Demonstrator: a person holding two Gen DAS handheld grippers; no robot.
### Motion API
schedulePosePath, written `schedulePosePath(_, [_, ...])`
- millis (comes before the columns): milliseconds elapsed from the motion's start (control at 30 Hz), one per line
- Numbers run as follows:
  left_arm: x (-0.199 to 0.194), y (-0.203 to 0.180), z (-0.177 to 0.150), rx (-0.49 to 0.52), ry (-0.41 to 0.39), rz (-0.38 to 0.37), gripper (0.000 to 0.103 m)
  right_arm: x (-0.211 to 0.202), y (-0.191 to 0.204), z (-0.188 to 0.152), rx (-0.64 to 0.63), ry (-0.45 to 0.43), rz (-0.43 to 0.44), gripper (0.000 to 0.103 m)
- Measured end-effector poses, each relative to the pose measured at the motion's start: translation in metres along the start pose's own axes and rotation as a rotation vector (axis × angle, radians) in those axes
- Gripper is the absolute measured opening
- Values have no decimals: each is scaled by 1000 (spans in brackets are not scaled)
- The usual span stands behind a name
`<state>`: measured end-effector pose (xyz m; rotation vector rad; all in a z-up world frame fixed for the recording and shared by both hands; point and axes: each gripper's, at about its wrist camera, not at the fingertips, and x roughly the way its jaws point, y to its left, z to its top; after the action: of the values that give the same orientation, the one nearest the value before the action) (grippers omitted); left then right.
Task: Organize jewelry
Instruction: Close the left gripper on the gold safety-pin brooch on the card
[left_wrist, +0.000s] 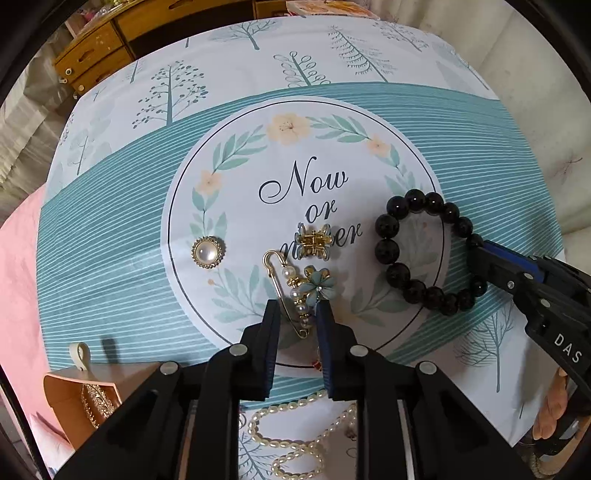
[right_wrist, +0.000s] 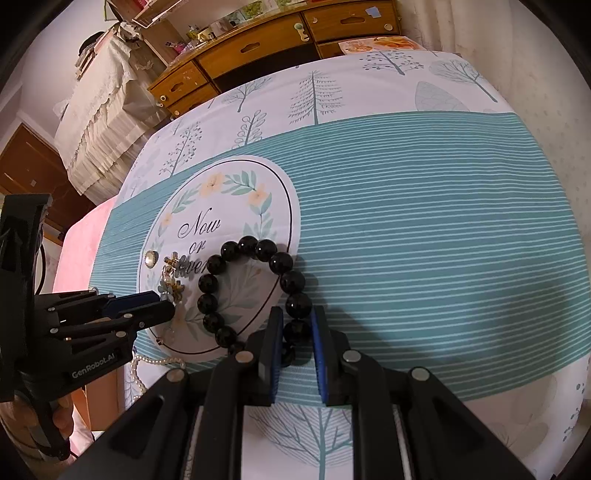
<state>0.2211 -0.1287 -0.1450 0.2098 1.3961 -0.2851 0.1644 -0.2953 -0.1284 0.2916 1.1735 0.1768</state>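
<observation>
Left gripper (left_wrist: 297, 314) is closing narrowly around a pearl brooch pin (left_wrist: 295, 291) while right gripper (right_wrist: 297, 325) is pinching the black bead bracelet (right_wrist: 251, 291); most jewelry is lying unsorted on the cloth (left_wrist: 110, 240)

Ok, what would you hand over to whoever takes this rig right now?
Left tool: closed around the pearl safety-pin brooch, which lies on the tablecloth.
Right tool: shut on one bead of the black bead bracelet, which lies flat on the cloth.
Loose on the cloth: round pearl brooch, gold claw clip, pearl necklace nearest the left camera.
Done: one gold piece sits in the pink box.
Left: lift the two gripped pieces and, probably, put them and the loose ones away.
</observation>
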Motion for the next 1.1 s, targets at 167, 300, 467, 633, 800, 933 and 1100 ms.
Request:
schedulePosePath(167, [0, -6, 4, 13, 9, 34, 19, 0, -1, -1, 5, -3, 12, 15])
schedulePosePath(300, [3, -12, 16, 17, -1, 64, 19, -1, -2, -1, 1, -5, 10, 15])
schedulePosePath(467, [3, -13, 22, 16, -9, 85, 19, -2, -4, -2, 3, -7, 19, 15])
schedulePosePath(633, [2, -11, 26, 5, -12, 79, 18, -2, -5, -2, 6, -8, 27, 15])
schedulePosePath(800, [-1, 11, 16, -24, -35, 50, 11, -1, -4, -3, 5, -12, 26, 15])
schedulePosePath(933, [-16, 25, 13, -52, -69, 12, 4, -1, -1, -4, -6, -16, 11, 15])
schedulePosePath(1100, [-42, 35, 0, -58, -120, -29, 3, -6, 5, -5, -7, -27, 14, 15])
